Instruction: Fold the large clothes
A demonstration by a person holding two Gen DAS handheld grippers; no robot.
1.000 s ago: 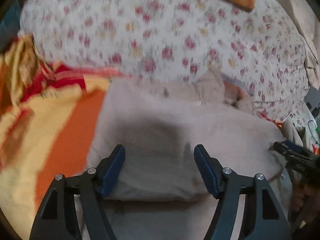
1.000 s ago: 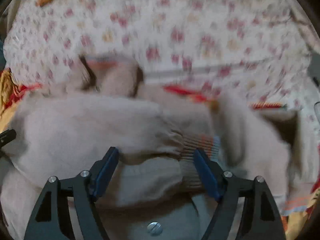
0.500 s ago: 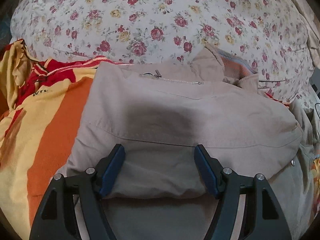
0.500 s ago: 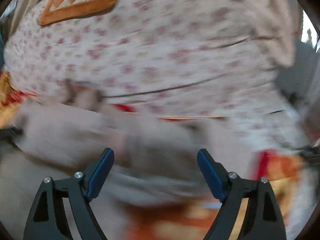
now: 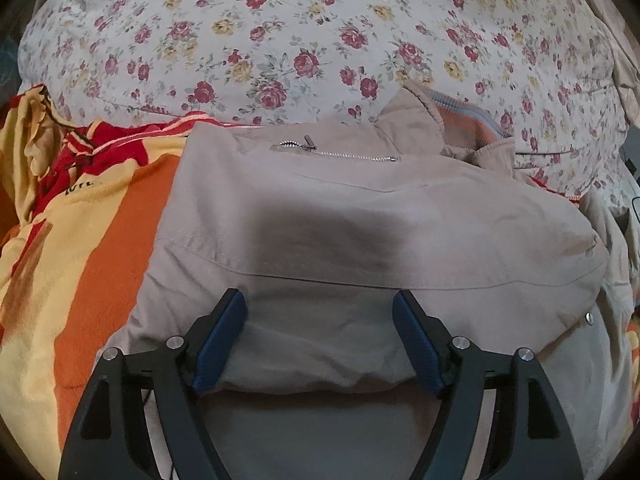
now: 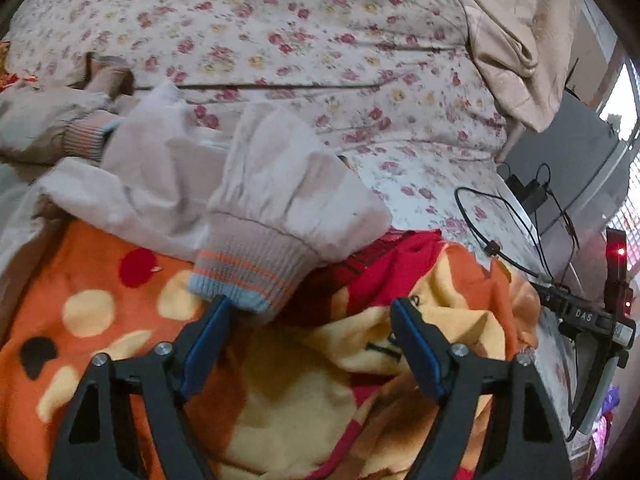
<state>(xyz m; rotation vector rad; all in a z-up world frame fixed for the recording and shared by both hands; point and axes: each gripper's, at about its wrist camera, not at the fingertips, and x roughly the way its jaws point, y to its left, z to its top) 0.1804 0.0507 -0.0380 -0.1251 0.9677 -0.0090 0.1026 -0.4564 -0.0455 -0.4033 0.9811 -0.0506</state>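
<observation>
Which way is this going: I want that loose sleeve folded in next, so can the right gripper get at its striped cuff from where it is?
Probably yes. The right gripper is open, and the striped cuff lies uncovered on the orange blanket, just ahead of its left finger.

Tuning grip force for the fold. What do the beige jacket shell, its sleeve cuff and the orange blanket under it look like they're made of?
Jacket shell: matte woven fabric, probably cotton twill; fine weave, stitched seams, soft creases. Sleeve cuff: rib-knit, stretchy-looking; vertical ribs with orange and blue stripes. Orange blanket: seems plush fleece; fuzzy, printed surface with no sheen.
</observation>
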